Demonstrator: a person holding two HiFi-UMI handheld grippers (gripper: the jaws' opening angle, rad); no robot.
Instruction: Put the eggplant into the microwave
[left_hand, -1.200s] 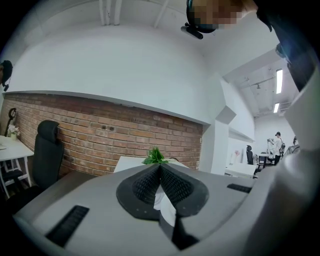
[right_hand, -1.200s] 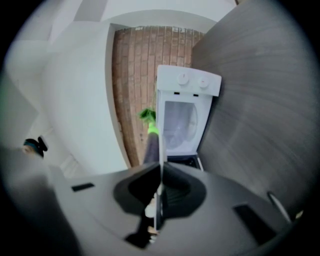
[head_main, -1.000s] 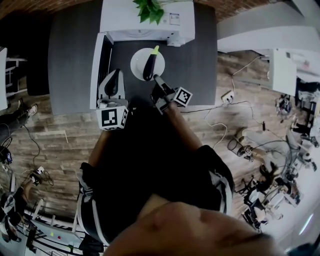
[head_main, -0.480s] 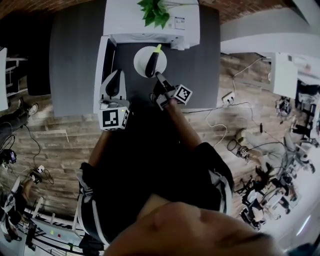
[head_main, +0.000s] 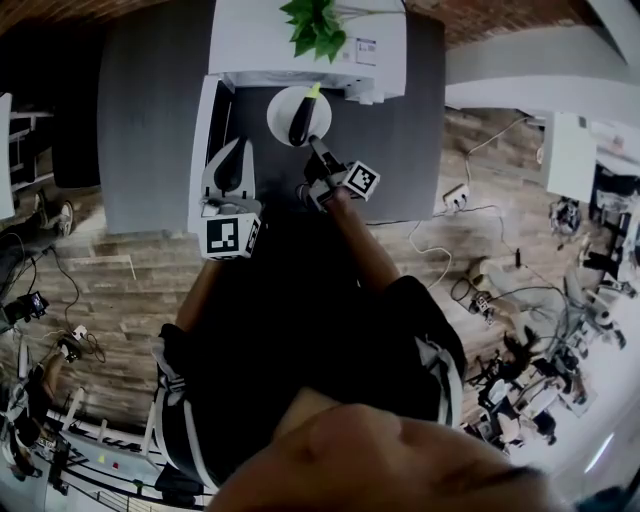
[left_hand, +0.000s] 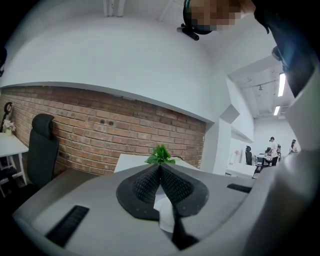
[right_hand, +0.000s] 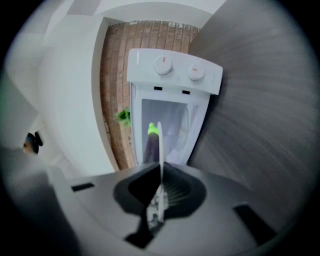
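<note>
The microwave (head_main: 250, 40) runs off the far edge; the plate (right_hand: 160, 150) in the right tongs (right_hand: 161, 167) half hides the blurred eggplant (right_hand: 150, 147).

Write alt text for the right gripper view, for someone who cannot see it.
The right gripper is clamped on the rim of a white plate, seen edge-on, which carries a dark eggplant with a green stem. Just ahead, an open white microwave with two knobs stands on a grey table.
</note>
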